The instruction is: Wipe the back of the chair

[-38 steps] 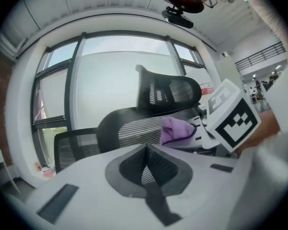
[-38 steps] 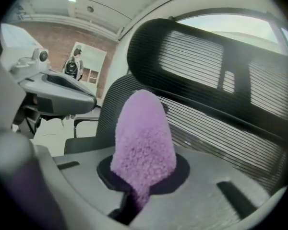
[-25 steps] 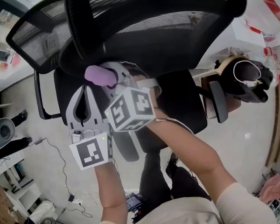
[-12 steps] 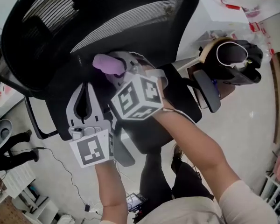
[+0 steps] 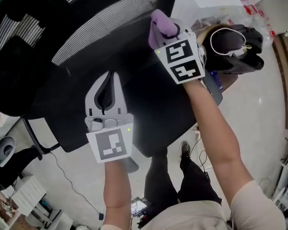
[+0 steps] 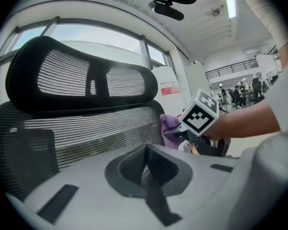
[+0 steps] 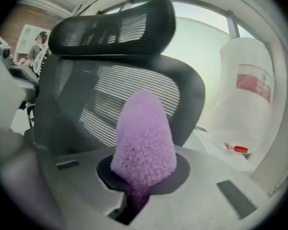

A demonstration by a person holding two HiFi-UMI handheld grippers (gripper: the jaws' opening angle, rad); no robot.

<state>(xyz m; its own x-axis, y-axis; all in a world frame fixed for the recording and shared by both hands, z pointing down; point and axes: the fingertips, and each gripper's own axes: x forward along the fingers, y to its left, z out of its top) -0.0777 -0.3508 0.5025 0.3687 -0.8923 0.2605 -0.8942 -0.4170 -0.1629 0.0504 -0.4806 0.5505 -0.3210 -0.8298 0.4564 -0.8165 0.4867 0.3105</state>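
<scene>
The black mesh chair back (image 5: 86, 37) fills the upper left of the head view, with its headrest (image 6: 77, 75) above it in the left gripper view. My right gripper (image 5: 164, 32) is shut on a purple fluffy cloth (image 5: 161, 23), which sits at the right edge of the backrest (image 6: 86, 133). The cloth (image 7: 144, 133) stands up from the shut jaws of that gripper (image 7: 137, 190), in front of the mesh (image 7: 86, 109). My left gripper (image 5: 112, 78) is shut with nothing in it, over the lower part of the backrest. The cloth (image 6: 169, 128) shows beside the mesh edge.
A black bag with a white cord (image 5: 235, 44) rests on a stool at the right, behind the chair's armrest (image 5: 213, 87). A large white container (image 7: 249, 95) stands to the right of the chair. Cables and a chair base (image 5: 5, 150) lie on the pale floor at the left.
My right gripper has carried the purple cloth from the middle of the backrest up and right to its right edge. The left gripper has stayed in about the same place.
</scene>
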